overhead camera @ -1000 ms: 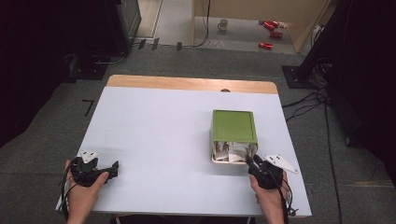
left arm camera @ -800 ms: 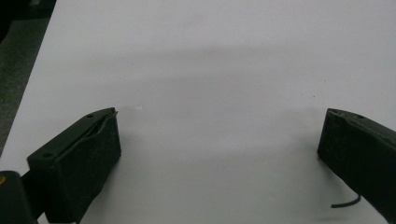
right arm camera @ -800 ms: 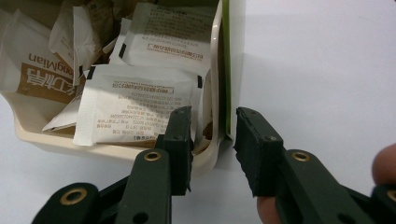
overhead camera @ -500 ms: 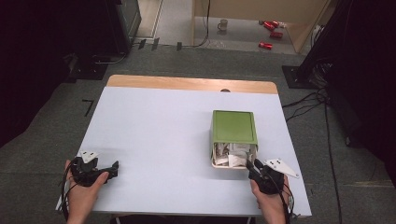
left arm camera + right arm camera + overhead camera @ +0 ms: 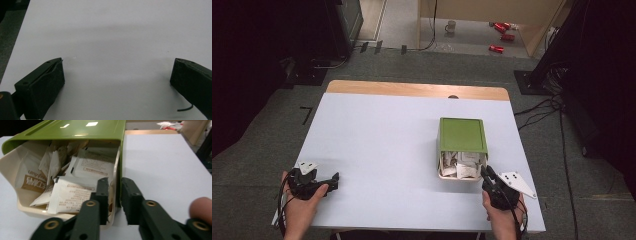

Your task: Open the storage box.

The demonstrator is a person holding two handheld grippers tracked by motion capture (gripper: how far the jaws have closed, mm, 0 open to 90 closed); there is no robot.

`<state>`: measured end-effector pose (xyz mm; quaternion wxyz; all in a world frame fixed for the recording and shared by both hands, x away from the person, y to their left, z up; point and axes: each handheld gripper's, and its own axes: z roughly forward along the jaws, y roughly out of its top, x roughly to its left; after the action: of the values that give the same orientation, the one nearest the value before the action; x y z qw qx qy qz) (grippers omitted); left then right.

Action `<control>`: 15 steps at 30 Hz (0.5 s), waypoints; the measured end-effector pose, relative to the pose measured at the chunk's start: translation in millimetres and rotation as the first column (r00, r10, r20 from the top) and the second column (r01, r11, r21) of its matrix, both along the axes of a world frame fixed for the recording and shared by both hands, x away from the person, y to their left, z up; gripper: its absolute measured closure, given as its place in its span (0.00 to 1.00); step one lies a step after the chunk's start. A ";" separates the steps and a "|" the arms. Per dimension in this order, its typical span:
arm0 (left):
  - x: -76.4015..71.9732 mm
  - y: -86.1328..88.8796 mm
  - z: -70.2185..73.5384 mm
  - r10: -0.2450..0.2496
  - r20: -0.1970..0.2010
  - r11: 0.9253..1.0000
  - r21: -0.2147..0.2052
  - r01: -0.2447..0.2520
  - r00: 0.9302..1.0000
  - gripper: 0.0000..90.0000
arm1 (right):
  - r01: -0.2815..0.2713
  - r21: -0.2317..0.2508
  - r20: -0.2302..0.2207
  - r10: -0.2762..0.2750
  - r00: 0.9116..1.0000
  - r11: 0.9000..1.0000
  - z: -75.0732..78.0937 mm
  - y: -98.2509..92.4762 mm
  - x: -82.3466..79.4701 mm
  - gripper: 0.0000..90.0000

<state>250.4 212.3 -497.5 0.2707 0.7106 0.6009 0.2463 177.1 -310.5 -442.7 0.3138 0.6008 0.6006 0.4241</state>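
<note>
A pale blue counter [image 5: 377, 145] with a wooden far edge stands on grey carpet. The right gripper [image 5: 115, 195] has its fingers nearly together, straddling the near side wall of a cream plastic box [image 5: 460, 176] with a half-slid green lid [image 5: 462, 134]; one finger sits inside among white paper sachets [image 5: 75, 192], one outside. The left gripper [image 5: 332, 181] rests well apart, fingers spread wide over bare counter

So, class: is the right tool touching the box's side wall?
Touching. In the right gripper view, the right tool straddles the box wall, its left jaw pressed against it.
</note>
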 end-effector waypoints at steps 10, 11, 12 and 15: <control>-0.1 0.0 -0.1 0.000 0.002 1.000 0.000 0.000 1.000 0.00 | 0.034 0.010 -0.009 -0.034 0.999 0.999 -0.9 4.2 4.1 1.00; -0.1 0.0 -0.1 0.000 0.002 1.000 0.000 0.000 1.000 0.00 | 0.036 0.007 -0.007 -0.036 0.999 0.999 -0.8 4.5 4.0 1.00; -0.1 -0.1 -0.1 0.001 0.001 1.000 0.000 -0.001 1.000 0.00 | 0.038 0.011 -0.007 -0.038 0.999 0.999 -0.9 4.4 3.7 1.00; -0.1 -0.1 -0.1 0.000 0.002 1.000 0.000 0.000 1.000 0.00 | 0.043 0.018 -0.006 -0.043 0.999 0.999 -0.9 3.8 3.4 1.00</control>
<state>250.3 212.2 -497.6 0.2712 0.7103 0.6008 0.2469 180.5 -306.7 -443.6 0.3157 0.6176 0.5846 0.4210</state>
